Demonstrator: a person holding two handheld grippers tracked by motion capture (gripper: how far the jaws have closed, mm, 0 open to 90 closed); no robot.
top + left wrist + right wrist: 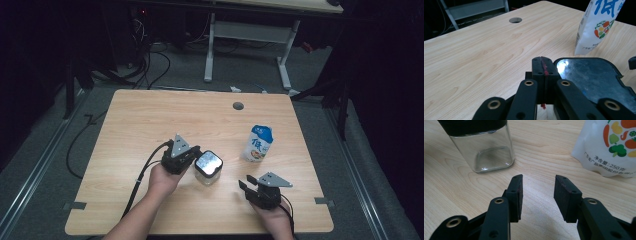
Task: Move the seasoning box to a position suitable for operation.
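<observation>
A clear square glass jar (207, 169) with a black lid and shiny top stands near the middle of the table; its glass body (491, 150) is empty. My left gripper (192, 156) sits right beside the jar's left side, its jaws pressed together with nothing between them; in the left gripper view the shut fingertips (543, 65) lie next to the lid (596, 80). A white and blue pouch (258, 143) with vegetable pictures stands to the jar's right, seen also as the pouch (599, 25) and the pouch (611, 147). My right gripper (243, 186) rests open near the front edge, right gripper (538, 185) empty.
The wooden table (150, 120) has a round cable hole (238, 106) near its far edge. Beyond it stand a white desk frame (250, 45) and cables on the grey floor. A person's forearms come in from the bottom.
</observation>
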